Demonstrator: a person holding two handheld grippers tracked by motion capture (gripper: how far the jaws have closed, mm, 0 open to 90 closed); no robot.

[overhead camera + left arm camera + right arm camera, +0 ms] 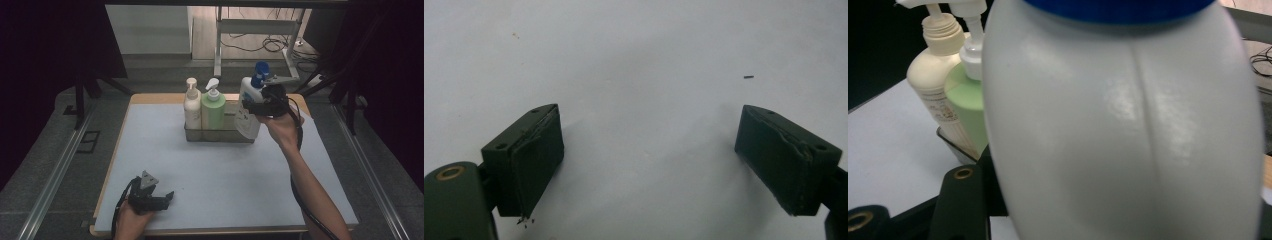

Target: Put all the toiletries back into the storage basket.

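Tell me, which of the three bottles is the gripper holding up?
The white bottle with the blue cap, gripped by the right gripper. The cream bottle and the green bottle stand in the tray, untouched.

Your white bottle (248, 107) with its blue pump top hangs slightly tilted over the basket's (220, 136) right end, just beside the green bottle (213, 110).

The wire basket (220, 135) at the table's (165, 165) far edge is crowded: the cream pump bottle (192, 107) and green pump bottle (213, 109) fill its left half, and the white blue-capped bottle (248, 107) hangs tilted over its right end. The left tool (162, 198), jaws apart, rests at the near left corner.
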